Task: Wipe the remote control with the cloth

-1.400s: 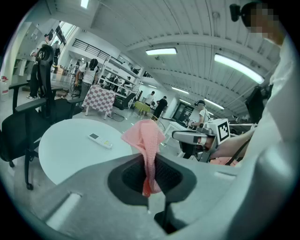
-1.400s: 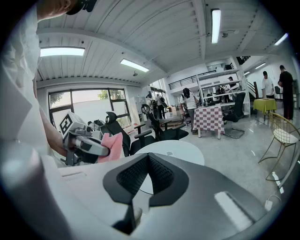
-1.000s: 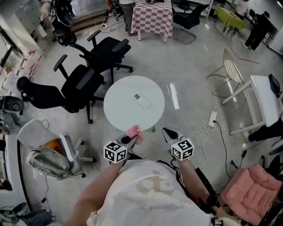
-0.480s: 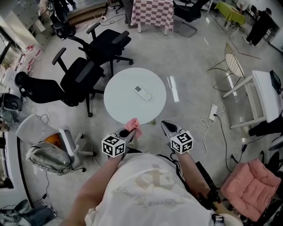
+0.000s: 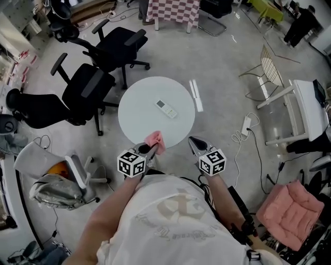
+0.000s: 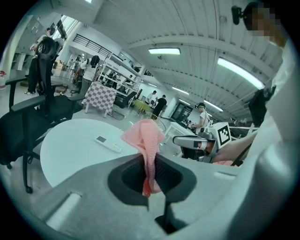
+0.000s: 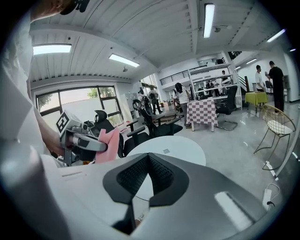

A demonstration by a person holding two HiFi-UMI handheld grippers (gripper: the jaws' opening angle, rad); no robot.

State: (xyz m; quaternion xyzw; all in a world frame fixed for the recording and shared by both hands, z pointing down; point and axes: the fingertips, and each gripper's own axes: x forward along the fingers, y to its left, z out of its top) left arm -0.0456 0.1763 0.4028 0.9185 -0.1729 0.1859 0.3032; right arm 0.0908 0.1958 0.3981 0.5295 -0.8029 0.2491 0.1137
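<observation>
A white remote control (image 5: 166,108) (image 6: 108,144) lies near the middle of a round white table (image 5: 135,116). My left gripper (image 5: 150,150) hangs at the table's near edge, shut on a pink cloth (image 5: 155,141) (image 6: 146,145) that stands up out of its jaws. My right gripper (image 5: 195,143) is to the right of it, just off the table's near rim, shut with nothing between its jaws. In the right gripper view the pink cloth (image 7: 108,144) shows at the left and the table (image 7: 187,149) lies ahead.
Black office chairs (image 5: 88,88) stand left of and behind the table. A wire chair (image 5: 269,72) and a white desk (image 5: 310,111) are at the right, a power strip (image 5: 245,126) with a cable on the floor. A checkered table (image 5: 172,11) stands far back.
Both grippers have come forward toward the table's near edge, the left one carrying the pink cloth. The remote has stayed where it was on the table.
</observation>
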